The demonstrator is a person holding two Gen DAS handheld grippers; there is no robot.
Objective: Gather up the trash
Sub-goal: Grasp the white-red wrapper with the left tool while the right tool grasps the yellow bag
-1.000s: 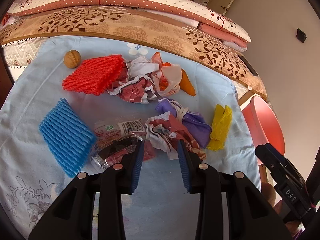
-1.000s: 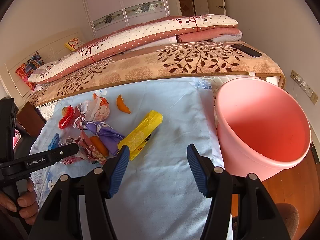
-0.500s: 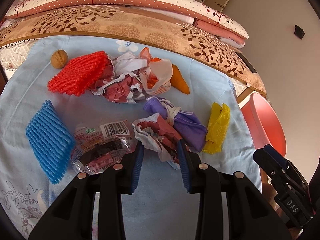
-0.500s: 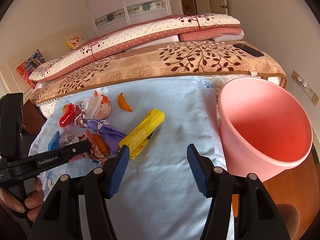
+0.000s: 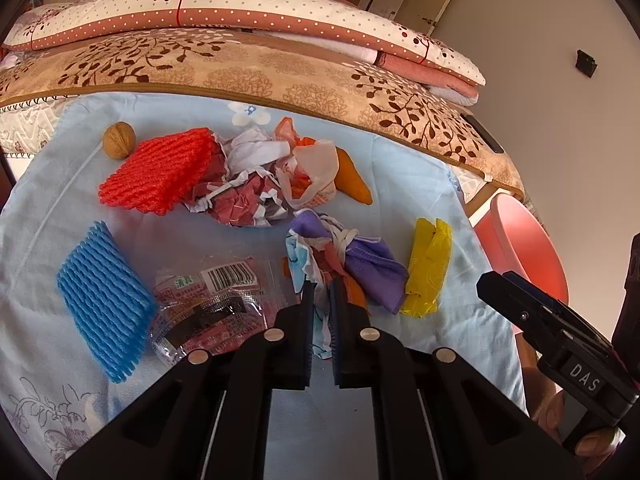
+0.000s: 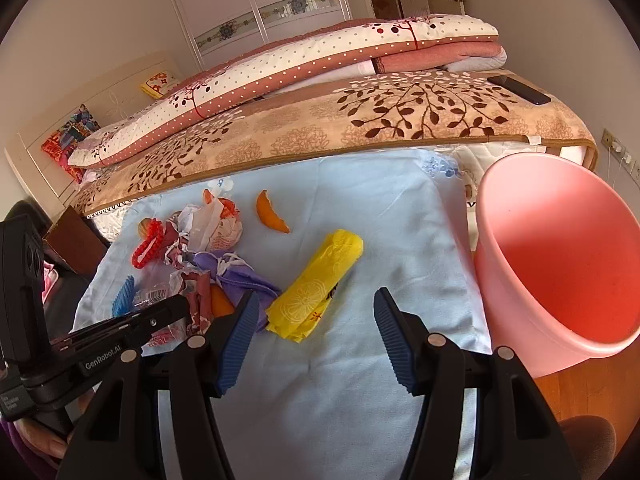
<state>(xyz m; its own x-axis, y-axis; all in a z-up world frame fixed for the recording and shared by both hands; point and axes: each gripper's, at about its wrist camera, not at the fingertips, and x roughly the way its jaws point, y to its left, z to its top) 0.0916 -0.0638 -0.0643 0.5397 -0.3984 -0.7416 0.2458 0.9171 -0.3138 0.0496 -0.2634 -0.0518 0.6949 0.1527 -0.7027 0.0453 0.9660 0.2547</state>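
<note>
Now | surface: pale blue cloth [image 6: 360,208] over the bed [image 6: 400,120], trash scattered on its left half | left claw [image 5: 321,292] clamped on crumpled wrapper [image 5: 316,256] beside purple rag [image 5: 372,264] | right claw [image 6: 316,320] apart above cloth, near yellow bag [image 6: 316,284] | pink bin [image 6: 560,264] at cloth's right edge | wardrobe [image 6: 260,4] behind.

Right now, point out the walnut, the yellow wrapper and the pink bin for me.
walnut [image 5: 119,140], left wrist view, middle of its shell.
yellow wrapper [image 6: 316,286], right wrist view, middle of the folded bag.
pink bin [image 6: 516,184], right wrist view, far rim.
</note>
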